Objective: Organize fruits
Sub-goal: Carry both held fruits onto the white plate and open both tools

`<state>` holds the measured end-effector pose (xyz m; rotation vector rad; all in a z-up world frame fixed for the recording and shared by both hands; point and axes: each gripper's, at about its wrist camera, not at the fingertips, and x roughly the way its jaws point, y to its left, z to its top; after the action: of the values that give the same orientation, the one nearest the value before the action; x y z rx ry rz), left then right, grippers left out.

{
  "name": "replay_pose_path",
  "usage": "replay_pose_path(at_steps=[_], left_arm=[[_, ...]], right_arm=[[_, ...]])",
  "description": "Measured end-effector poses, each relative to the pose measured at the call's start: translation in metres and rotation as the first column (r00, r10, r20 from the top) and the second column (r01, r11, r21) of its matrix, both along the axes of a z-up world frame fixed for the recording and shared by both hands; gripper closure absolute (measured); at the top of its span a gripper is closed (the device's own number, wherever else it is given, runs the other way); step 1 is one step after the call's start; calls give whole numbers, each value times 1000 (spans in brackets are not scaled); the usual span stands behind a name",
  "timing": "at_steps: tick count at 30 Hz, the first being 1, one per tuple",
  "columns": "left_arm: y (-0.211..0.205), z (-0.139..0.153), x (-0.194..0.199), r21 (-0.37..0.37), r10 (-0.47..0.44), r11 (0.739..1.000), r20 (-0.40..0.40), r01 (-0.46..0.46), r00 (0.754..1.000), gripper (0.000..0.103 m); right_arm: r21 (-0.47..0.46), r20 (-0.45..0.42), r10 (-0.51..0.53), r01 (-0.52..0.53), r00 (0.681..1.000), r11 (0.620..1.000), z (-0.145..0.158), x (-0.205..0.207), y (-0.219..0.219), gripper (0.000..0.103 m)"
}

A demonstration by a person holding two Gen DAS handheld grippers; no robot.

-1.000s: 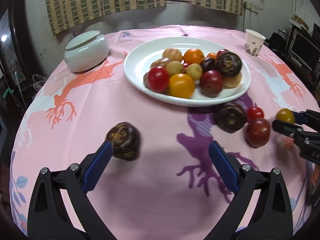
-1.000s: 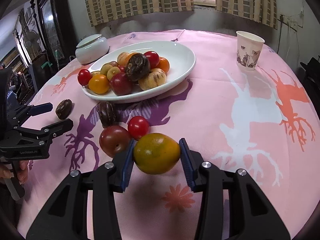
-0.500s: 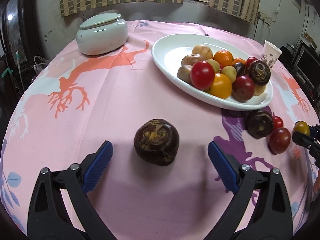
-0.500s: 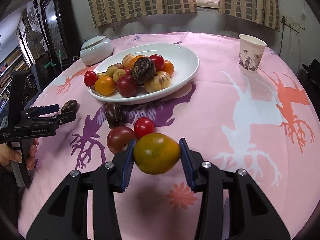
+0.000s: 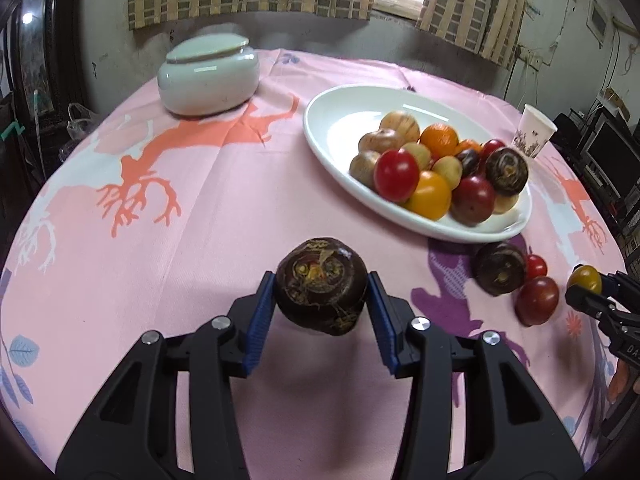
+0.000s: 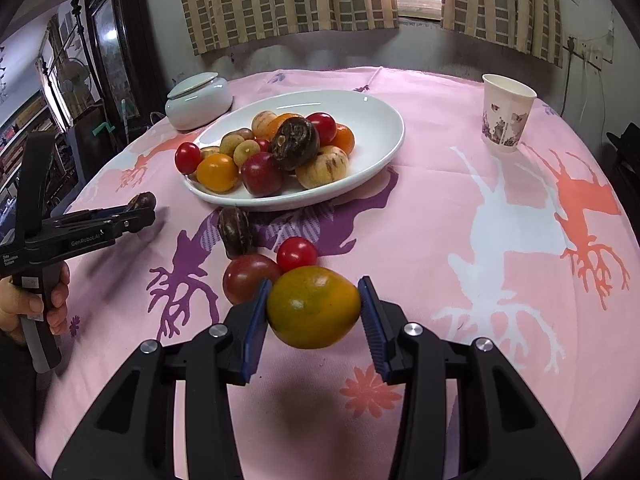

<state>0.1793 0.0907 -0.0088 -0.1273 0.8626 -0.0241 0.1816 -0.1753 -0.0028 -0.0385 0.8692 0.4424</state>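
Fruits: left gripper point(image 5: 322, 312) jaws closing onto dark fruit point(image 5: 322, 286); right gripper point(image 6: 313, 310) clamps orange-green fruit point(image 6: 313, 307); plate point(image 6: 372, 120) mid-table, piled.

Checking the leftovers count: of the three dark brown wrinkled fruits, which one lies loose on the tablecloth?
The dark brown fruit beside the white plate, next to the small red tomato. One other sits on the plate's pile; the third is between the closing left gripper pads.

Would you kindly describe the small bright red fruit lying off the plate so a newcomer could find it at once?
Start at the big white plate of fruit on the pink tablecloth. Just off its near rim three fruits lie loose together. The wanted small red fruit is the smallest and brightest, beside a dark wrinkled fruit and a larger dull maroon fruit.
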Motion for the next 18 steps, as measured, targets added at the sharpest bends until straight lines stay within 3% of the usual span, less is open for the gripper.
replay_pose_path(at_steps=[10,18], left_arm=[[-49,28,0,50,-110,993,60,107,992,57],[-82,47,36,128,-170,979,98,157,981,57]], right_arm=[[31,24,7,-7,1000,999,22,8,5,59],[119,42,-23,18,999,993,49,61,14,59]])
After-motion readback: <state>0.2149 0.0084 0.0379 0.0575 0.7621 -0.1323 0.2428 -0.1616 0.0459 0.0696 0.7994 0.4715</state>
